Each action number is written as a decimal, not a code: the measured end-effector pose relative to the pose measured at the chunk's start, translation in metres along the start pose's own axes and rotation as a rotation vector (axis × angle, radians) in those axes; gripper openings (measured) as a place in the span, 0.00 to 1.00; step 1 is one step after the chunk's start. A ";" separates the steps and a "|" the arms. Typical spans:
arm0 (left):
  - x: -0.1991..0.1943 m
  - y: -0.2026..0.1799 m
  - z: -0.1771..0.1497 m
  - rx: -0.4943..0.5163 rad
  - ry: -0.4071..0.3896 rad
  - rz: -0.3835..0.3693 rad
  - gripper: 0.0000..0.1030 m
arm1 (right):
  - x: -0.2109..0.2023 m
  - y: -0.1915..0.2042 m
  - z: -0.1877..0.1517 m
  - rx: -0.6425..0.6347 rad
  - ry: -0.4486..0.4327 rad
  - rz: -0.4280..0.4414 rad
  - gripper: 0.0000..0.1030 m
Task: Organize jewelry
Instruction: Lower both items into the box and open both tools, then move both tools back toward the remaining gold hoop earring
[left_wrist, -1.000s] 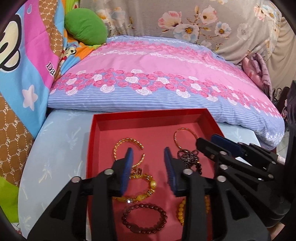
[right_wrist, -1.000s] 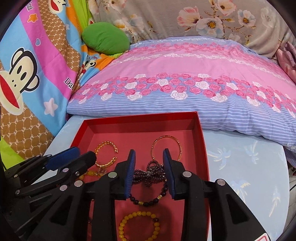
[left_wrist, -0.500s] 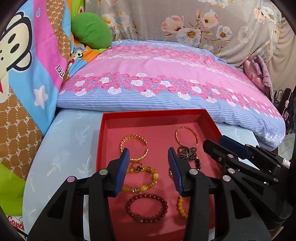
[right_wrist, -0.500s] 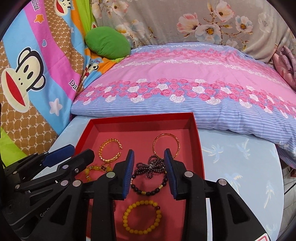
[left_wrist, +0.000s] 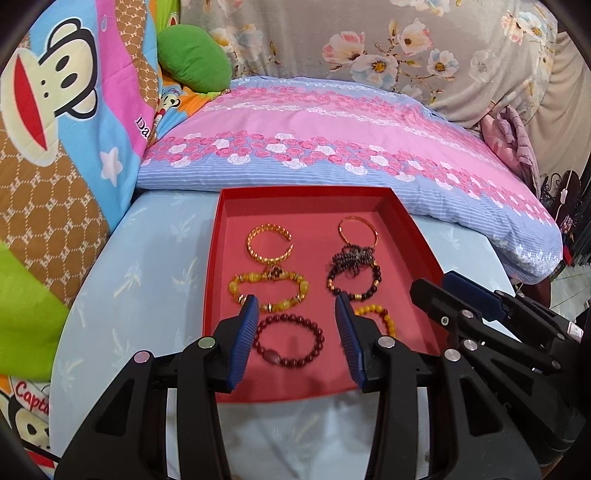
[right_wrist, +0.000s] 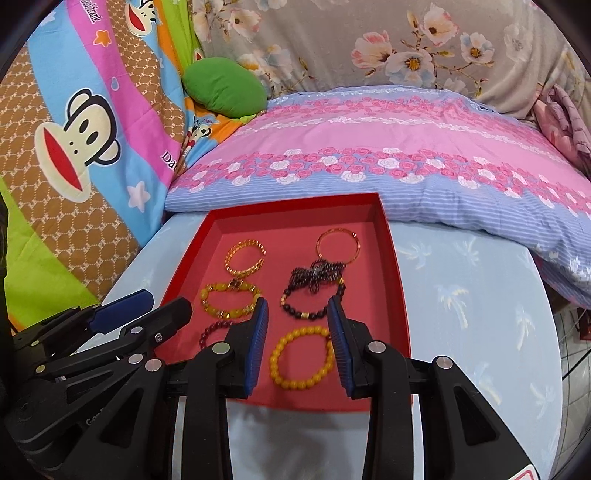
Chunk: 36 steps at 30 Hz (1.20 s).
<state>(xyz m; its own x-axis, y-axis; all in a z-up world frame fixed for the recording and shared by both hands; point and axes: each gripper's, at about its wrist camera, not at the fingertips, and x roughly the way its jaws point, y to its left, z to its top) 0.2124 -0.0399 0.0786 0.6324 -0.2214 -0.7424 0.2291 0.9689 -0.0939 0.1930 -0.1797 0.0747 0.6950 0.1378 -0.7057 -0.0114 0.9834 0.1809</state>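
A red tray (left_wrist: 214, 258) (right_wrist: 397, 280) lies on a light blue surface and holds several bracelets in two columns. On the left are a gold cuff (left_wrist: 269, 243), a yellow stone bracelet (left_wrist: 269, 291) and a dark red bead bracelet (left_wrist: 290, 343). On the right are a thin gold bangle (right_wrist: 338, 245), a black bead bracelet (right_wrist: 312, 291) and a yellow bead bracelet (right_wrist: 301, 358). My left gripper (left_wrist: 295, 306) is open and empty above the dark red bracelet. My right gripper (right_wrist: 297, 308) is open and empty above the yellow bead bracelet.
A pink and blue floral pillow (left_wrist: 332, 147) lies just behind the tray. A cartoon monkey blanket (left_wrist: 55, 110) and a green cushion (left_wrist: 194, 62) are at the left. The light blue surface (right_wrist: 480, 314) extends right of the tray.
Both grippers have drawn back and up from the tray, so the whole tray and all the bracelets now show. Both stay open and empty.
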 end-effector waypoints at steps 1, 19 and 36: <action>-0.003 0.000 -0.004 -0.001 0.001 0.001 0.40 | -0.003 0.001 -0.003 0.001 0.002 0.001 0.33; -0.044 -0.010 -0.083 -0.007 0.036 0.002 0.40 | -0.057 0.010 -0.084 0.027 0.018 0.008 0.33; -0.050 0.019 -0.169 -0.071 0.066 0.078 0.57 | -0.051 -0.012 -0.167 0.043 0.096 -0.109 0.48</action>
<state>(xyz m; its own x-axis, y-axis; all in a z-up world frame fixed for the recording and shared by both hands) 0.0601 0.0079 0.0024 0.5956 -0.1392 -0.7911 0.1262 0.9889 -0.0791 0.0374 -0.1784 -0.0057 0.6188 0.0433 -0.7844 0.0925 0.9875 0.1274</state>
